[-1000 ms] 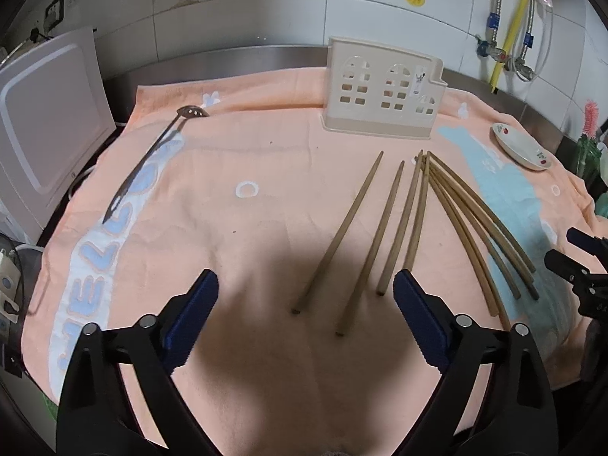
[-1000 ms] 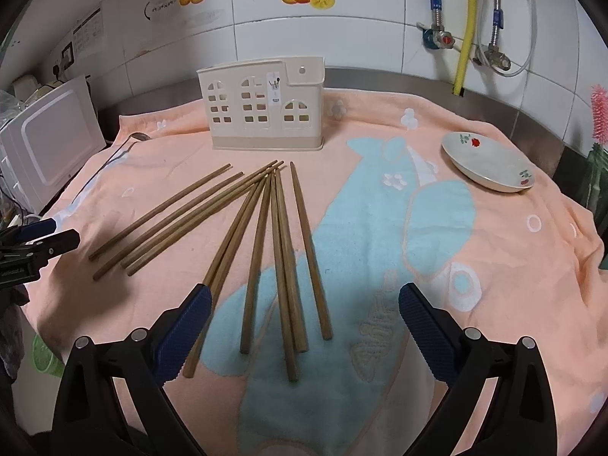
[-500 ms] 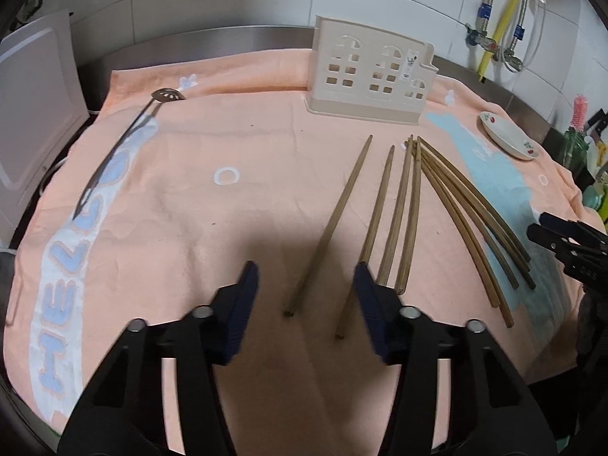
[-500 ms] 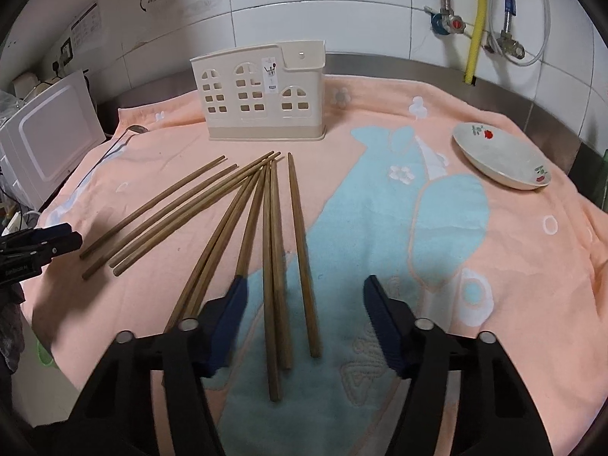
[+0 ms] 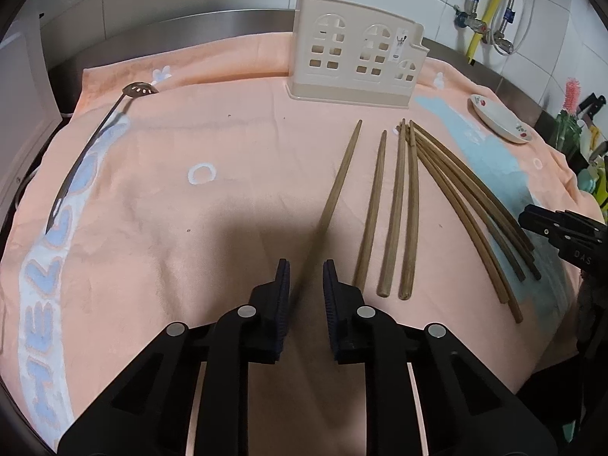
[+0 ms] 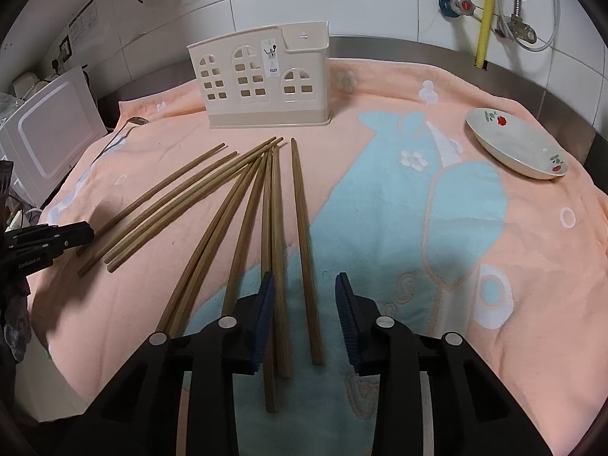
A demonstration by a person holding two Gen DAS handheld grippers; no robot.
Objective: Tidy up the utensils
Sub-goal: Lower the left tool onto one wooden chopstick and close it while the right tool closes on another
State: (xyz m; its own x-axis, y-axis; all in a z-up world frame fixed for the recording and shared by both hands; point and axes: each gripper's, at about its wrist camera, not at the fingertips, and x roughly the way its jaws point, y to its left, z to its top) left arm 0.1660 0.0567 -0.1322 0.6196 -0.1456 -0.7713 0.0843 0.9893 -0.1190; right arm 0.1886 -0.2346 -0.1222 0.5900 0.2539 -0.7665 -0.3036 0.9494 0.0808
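Left wrist view is showing the left claw (image 5: 306, 269) closing, not yet pinching, around the near end of a thin, light, stiff, slippery chopstick (image 5: 340, 182), while the right claw (image 6: 304, 285) is closing around another chopstick (image 6: 300, 212).

chopstick (image 5: 338, 186) near end blurred between jaws, microwave (image 5: 22, 87) cropped

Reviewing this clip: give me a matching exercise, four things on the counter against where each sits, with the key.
Things:
1. utensil holder
2. slotted spoon
3. dish
4. chopsticks

Places:
A. fanned across the middle of the towel
B. far right of the towel
C. upright at the back
D. along the towel's left edge

Pairs: 1-C, 2-D, 3-B, 4-A
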